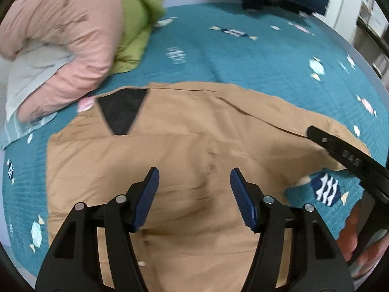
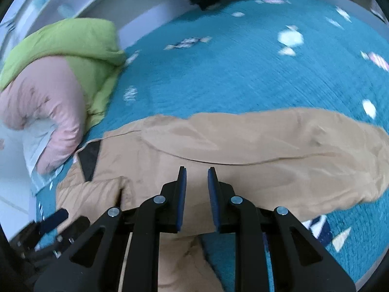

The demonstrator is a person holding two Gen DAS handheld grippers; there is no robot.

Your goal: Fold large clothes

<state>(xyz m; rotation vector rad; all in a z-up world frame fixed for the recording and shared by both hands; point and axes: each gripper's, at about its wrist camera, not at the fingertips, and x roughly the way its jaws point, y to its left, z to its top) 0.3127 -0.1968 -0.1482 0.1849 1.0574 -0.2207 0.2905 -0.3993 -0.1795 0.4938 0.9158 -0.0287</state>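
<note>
A tan jacket (image 1: 184,150) lies spread on the bed (image 1: 255,56), which is covered in teal quilting, and fills the lower middle of both wrist views. Its dark lining (image 1: 121,112) shows as a triangle at the collar, toward 10 o'clock in the left view. One sleeve (image 2: 304,150) runs out toward 3 o'clock in the right view.

The left hand-held gripper (image 1: 194,182) hangs over the jacket's front with its jaws wide apart and nothing between them. The right hand-held gripper (image 2: 197,182) has its jaws only narrowly apart, also holding nothing; whether its tips touch the cloth I cannot tell.

The fabric looks thin, smooth and limp (it wrinkles in soft ridges rather than standing up), so it will probably be light but will sag and slide when lifted, and a single layer may slip from the pads. A better hold is likely on a seam or doubled edge: the shoulder near the collar for the left side, and the sleeve's end or cuff edge at 3 o'clock for the right. Pinching the flat middle risks grabbing both layers at once.

A pink and green bundle of bedding (image 1: 80,26) sits at 10 o'clock, well apart from the fold area.
</note>
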